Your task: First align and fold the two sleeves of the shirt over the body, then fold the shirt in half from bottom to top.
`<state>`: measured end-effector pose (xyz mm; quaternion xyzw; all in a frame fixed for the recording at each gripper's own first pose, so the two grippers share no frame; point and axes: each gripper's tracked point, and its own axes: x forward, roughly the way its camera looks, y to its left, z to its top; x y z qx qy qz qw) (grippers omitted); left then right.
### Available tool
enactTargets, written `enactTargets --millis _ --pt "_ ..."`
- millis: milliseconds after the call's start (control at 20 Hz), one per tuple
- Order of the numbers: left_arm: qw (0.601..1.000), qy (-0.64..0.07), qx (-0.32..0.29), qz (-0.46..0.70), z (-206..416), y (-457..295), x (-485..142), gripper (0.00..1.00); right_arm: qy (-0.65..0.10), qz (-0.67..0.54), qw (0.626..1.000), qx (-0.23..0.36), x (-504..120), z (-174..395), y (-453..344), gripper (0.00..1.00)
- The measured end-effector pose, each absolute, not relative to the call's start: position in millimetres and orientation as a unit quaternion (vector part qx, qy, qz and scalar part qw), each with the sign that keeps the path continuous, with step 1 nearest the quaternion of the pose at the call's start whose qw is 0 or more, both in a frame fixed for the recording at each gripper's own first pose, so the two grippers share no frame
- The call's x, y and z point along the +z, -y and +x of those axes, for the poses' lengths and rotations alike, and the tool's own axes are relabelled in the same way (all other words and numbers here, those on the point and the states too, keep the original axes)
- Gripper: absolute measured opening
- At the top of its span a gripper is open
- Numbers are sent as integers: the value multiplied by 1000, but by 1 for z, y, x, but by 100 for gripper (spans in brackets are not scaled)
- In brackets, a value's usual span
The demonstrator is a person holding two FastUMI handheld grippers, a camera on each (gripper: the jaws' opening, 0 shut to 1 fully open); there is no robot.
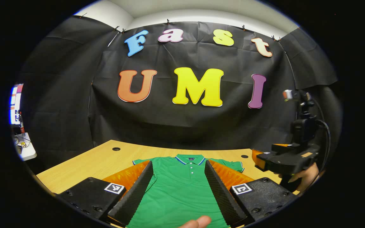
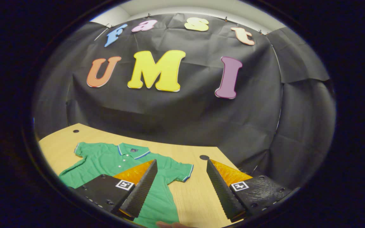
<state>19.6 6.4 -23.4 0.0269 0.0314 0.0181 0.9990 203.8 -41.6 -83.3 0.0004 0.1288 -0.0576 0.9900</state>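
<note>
A green polo shirt [image 1: 182,186] with a blue-trimmed collar lies flat on the wooden table [image 1: 100,158], front up, both short sleeves spread out. My left gripper [image 1: 178,164] hovers open above the shirt's body, fingers either side of the button placket. In the left gripper view the right gripper [image 1: 284,160] hangs at the right edge, held by a hand [image 1: 306,177]. In the right gripper view the shirt [image 2: 112,161] lies at lower left, its sleeve [image 2: 179,171] pointing between the fingers. My right gripper [image 2: 182,164] stands open above that sleeve and the bare table [image 2: 198,193], holding nothing.
The table has round cable holes [image 1: 116,148] near its back edge, another hole [image 2: 204,157] by the right gripper. Black cloth walls close the back and sides. A small white stand with items [image 1: 24,147] sits outside at far left. A fingertip [image 1: 198,221] shows at the bottom.
</note>
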Motion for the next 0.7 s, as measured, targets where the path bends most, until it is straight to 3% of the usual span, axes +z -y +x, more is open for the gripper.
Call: enactTargets --millis 350,500,650,700 --pt "998 -40 35 29 29 -18 -31 100 -244 33 963 -106 -186 305 79 94" --pt "997 -57 41 25 37 -24 -41 100 -285 66 952 -93 -215 329 78 95" --pt "996 -77 45 13 44 -31 -52 100 -313 82 941 -99 -238 345 85 91" --pt "996 -80 47 11 46 -33 -54 100 -320 82 938 -100 -245 350 89 85"
